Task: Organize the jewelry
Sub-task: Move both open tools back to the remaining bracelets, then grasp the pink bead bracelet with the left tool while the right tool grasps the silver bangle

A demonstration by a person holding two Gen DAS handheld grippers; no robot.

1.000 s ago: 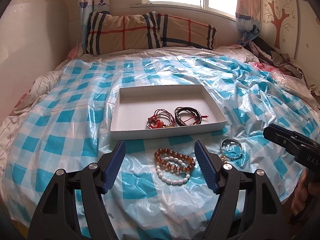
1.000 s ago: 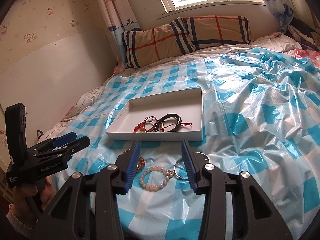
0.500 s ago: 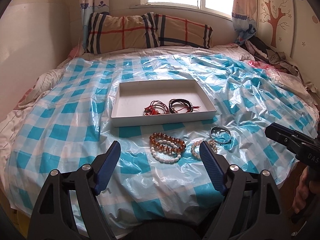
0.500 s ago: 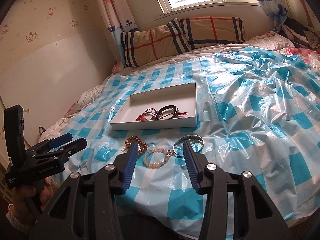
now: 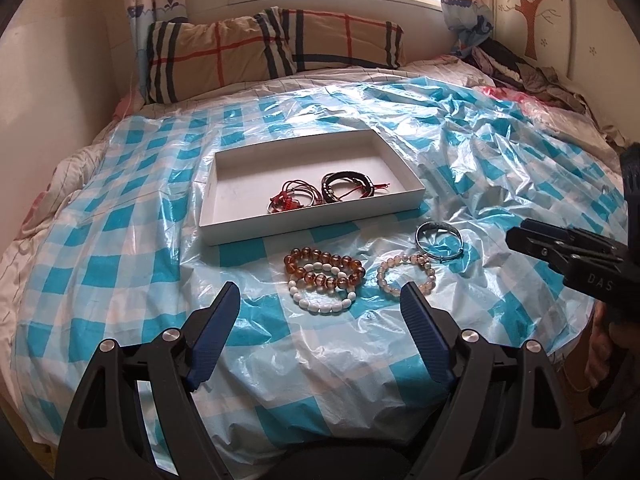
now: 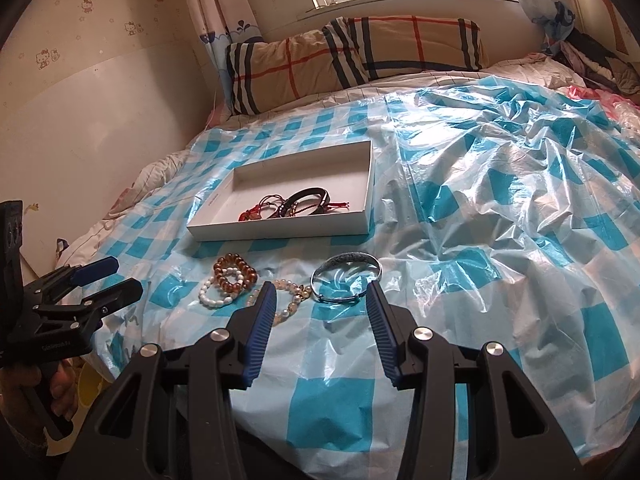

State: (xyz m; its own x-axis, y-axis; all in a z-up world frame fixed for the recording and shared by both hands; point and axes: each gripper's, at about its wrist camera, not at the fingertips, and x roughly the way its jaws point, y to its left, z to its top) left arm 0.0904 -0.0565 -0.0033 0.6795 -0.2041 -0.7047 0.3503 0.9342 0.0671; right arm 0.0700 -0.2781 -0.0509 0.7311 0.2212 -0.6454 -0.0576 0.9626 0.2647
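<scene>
Sunlit from a window behind two plaid pillows (image 5: 276,50), the bed is covered by a crinkled blue-and-white checked plastic sheet (image 5: 120,264) on which everything lies. On the sheet sits a shallow white box (image 5: 240,184), and inside it, toward its near right part, are a red cord bracelet (image 5: 294,200) and a black cord bracelet (image 5: 347,187) side by side. In front of the box, on the sheet, an amber bead bracelet (image 5: 324,268) overlaps a white bead bracelet (image 5: 320,298); just to their right lies a pale pink bead bracelet (image 5: 406,274), and beside that, nearer the box, a silver bangle (image 5: 440,240). The left tool (image 5: 320,316) hovers above the near edge of the bed with its fingers spread wide and nothing between them; the amber and white bracelets lie just ahead, between the lines of its fingers. The right tool (image 6: 320,308) is likewise spread and holds nothing; the silver bangle (image 6: 346,272) lies just ahead of its gap, and its left finger partly hides the pale pink bracelet.
</scene>
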